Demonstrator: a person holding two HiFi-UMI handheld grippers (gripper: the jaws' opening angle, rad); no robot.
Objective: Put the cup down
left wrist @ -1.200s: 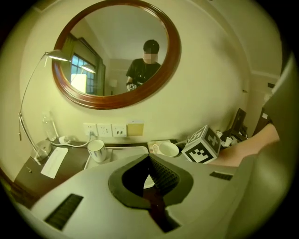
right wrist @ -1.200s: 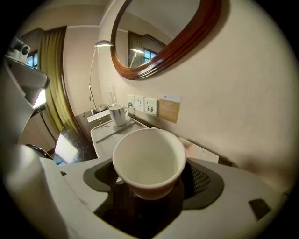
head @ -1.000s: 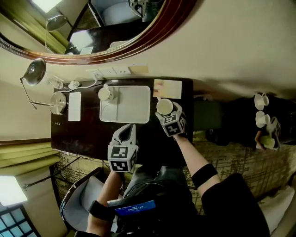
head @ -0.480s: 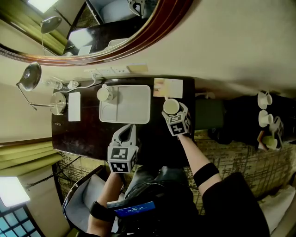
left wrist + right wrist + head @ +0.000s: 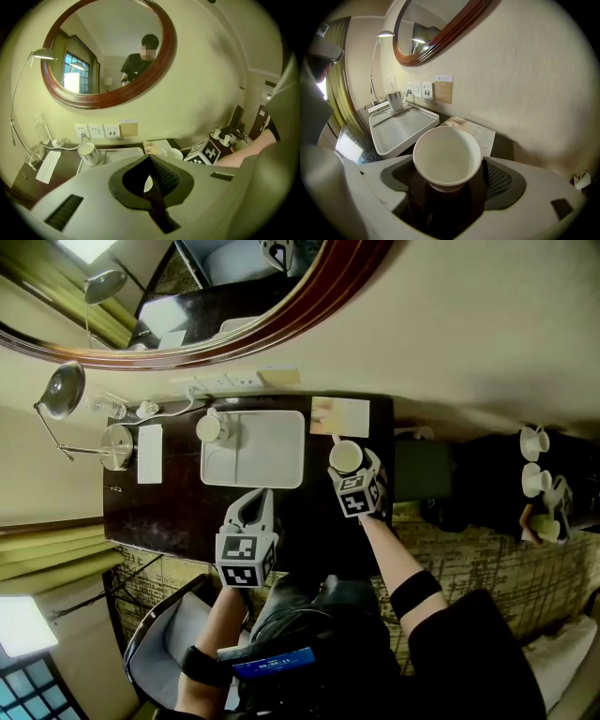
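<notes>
Right claw point(image 5: 449, 177) just opening – white cup point(image 5: 447, 152) between its pads, left claw point(image 5: 149, 183) closed, empty

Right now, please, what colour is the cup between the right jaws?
White cup, best in right gripper view.

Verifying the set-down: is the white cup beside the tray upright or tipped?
Upright: the cup stands mouth up, base on the dark table, between the jaws of the right gripper, which have just been opening.
</notes>
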